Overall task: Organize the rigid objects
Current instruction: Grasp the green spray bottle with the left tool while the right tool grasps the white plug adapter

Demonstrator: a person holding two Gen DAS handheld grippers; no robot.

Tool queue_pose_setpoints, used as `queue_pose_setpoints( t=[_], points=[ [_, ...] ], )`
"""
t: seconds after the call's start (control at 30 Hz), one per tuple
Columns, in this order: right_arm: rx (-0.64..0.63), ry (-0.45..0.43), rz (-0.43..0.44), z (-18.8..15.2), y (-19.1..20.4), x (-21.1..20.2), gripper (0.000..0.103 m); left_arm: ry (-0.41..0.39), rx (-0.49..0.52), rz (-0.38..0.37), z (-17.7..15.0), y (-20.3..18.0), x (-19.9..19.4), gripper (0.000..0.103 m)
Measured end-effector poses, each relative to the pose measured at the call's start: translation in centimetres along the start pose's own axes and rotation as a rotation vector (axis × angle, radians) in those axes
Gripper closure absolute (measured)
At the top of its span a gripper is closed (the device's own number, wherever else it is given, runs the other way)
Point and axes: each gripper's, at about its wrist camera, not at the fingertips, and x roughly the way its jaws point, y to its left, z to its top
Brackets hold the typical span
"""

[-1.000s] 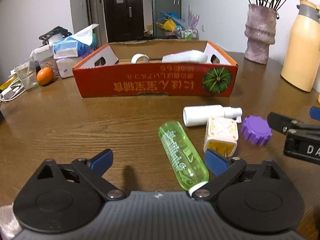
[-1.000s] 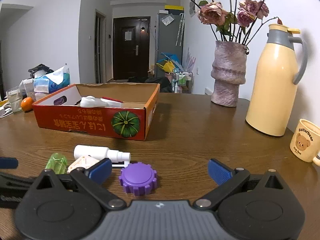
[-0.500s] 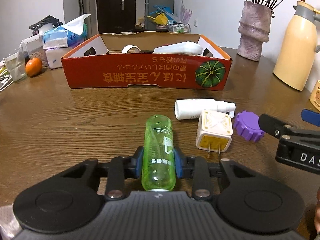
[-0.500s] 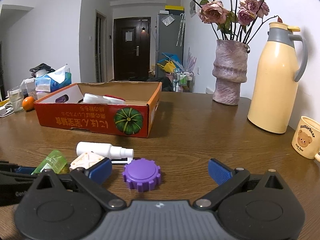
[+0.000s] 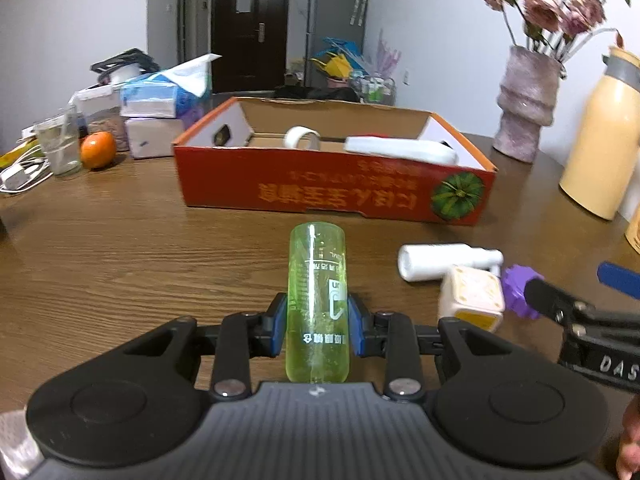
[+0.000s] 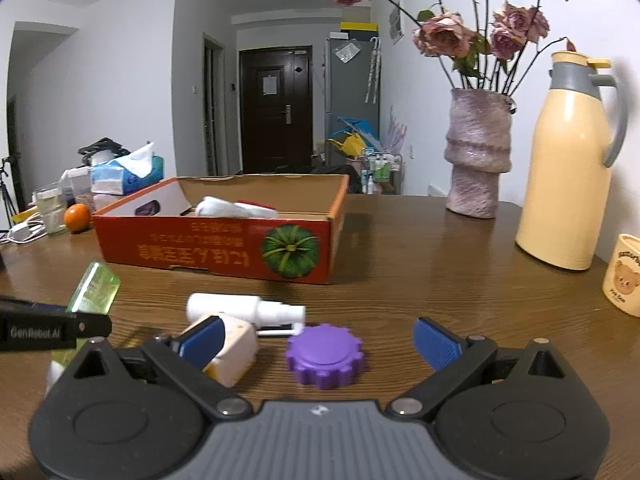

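Observation:
My left gripper (image 5: 318, 330) is shut on a clear green bottle (image 5: 317, 280) and holds it tilted up off the table; the bottle also shows in the right wrist view (image 6: 94, 286). My right gripper (image 6: 318, 342) is open and empty, with a purple gear-shaped cap (image 6: 325, 356) between its fingers on the table. A white plug cube (image 6: 234, 350) touches its left finger. A white spray bottle (image 6: 244, 309) lies behind them. The orange cardboard box (image 5: 332, 194) stands farther back and holds a tape roll (image 5: 302, 138) and a white object (image 5: 400, 150).
A pink vase with roses (image 6: 478, 156), a cream thermos jug (image 6: 568, 176) and a bear mug (image 6: 624, 280) stand at the right. Tissue boxes (image 5: 160, 98), a glass (image 5: 60, 146), an orange (image 5: 97, 149) and cables (image 5: 20, 176) sit at the far left.
My left gripper has closed on the green bottle and lifted it, pointing toward the box. My right gripper has edged forward around the purple cap.

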Motion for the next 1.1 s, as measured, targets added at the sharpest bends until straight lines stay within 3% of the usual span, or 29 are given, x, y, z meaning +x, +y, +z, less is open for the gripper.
queue_pose_setpoints(
  t=[0.43,0.7,0.8,0.93,1.1],
  points=[
    [-0.044,0.095,0.047,-0.2,4.6,2.5,0.01,-0.018,-0.038,0.037,0.6,4.2,-0.3,0.072],
    [-0.028,0.165,0.038,-0.1,6.2,4.8,0.023,-0.017,-0.045,0.035,0.6,4.9,-0.4,0.072],
    [-0.014,0.205,0.024,-0.1,6.4,5.7,0.035,-0.019,-0.046,0.03,0.7,5.0,-0.4,0.072],
    [-0.003,0.189,0.02,-0.1,6.3,5.5,0.064,-0.023,-0.044,0.029,0.6,4.9,-0.6,0.072],
    [0.003,0.181,0.039,-0.1,6.0,5.2,0.065,-0.03,-0.041,0.028,0.6,4.8,-0.9,0.072]
  ],
)
